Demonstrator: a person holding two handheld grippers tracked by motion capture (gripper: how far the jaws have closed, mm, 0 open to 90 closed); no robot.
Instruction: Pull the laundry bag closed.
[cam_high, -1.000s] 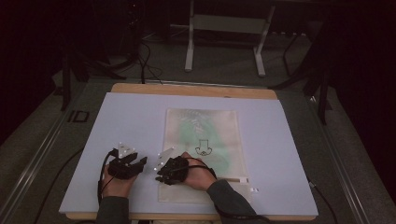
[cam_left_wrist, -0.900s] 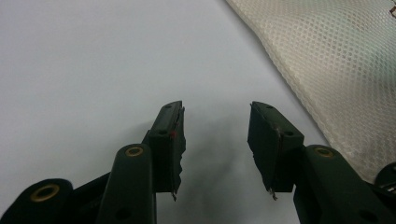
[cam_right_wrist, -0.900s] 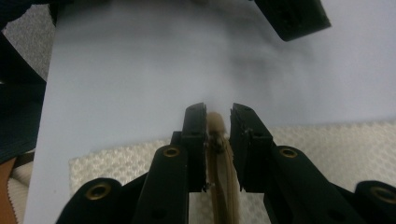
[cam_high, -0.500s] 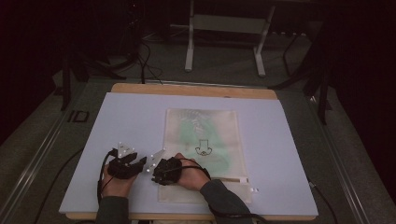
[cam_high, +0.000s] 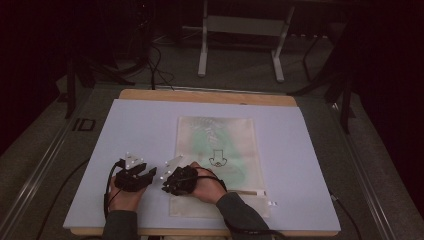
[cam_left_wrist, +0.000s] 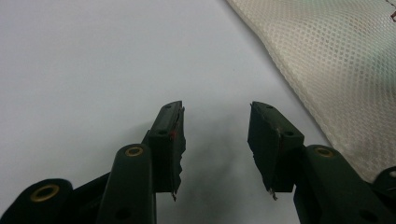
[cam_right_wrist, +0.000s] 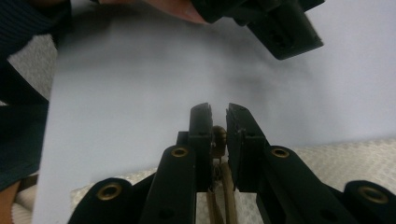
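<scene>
Near the front tabletop (cam_high: 130, 125) edge, the right hand-held gripper (cam_right_wrist: 218, 122) has just been closing, its jaws now pinched on the brown zipper pull (cam_right_wrist: 218, 136) of the mesh bag (cam_high: 225, 145); the left hand-held gripper (cam_left_wrist: 215, 126) rests just beside the bag, jaws apart and empty

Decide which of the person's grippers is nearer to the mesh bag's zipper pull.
The right. The right gripper has closed its jaws on the zipper pull at the edge of the mesh bag. The left gripper rests open on the bare table beside the bag.
</scene>
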